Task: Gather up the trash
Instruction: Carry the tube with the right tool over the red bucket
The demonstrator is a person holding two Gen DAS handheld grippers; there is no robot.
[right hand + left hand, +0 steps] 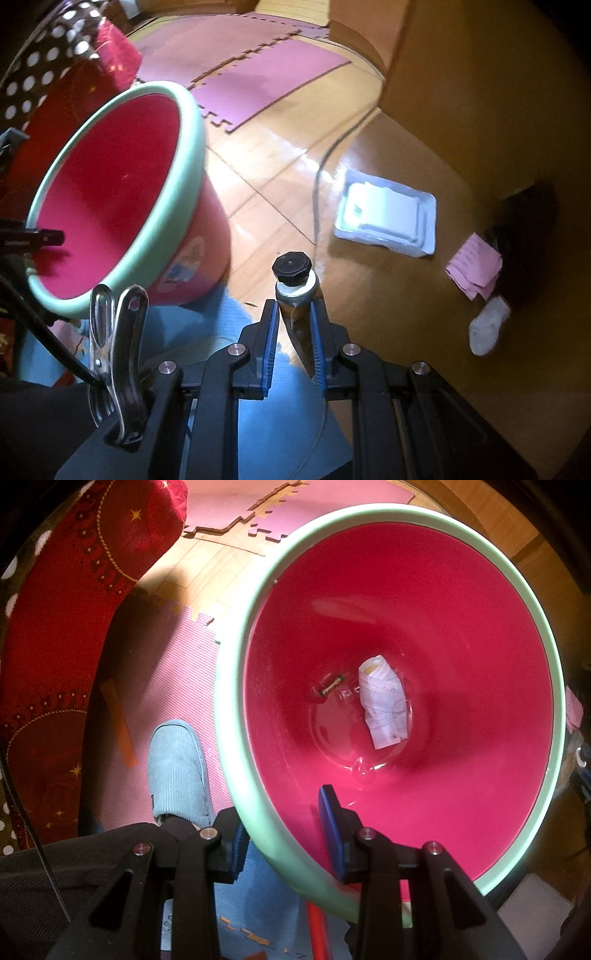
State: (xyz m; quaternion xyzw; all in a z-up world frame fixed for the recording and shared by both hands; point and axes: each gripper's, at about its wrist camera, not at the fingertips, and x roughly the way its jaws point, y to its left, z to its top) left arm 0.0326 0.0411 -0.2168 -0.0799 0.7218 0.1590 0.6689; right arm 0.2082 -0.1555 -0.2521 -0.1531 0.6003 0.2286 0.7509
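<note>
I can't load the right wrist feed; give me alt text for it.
The right gripper grips a black-capped tube above a wood floor. The pink bucket is tilted at left; a white tray, pink paper and a sock lie on the floor at right.

A home living room: wooden floor [280, 155] with pink foam puzzle mats [266, 74], a red patterned cushion [55, 627], a slipper [177, 771] and a stray sock [487, 328].

I note warm, uneven light: glare streaks the floor [295, 155], bucket [406, 627] interior bright, fisheye edges dark, slight blur.
</note>
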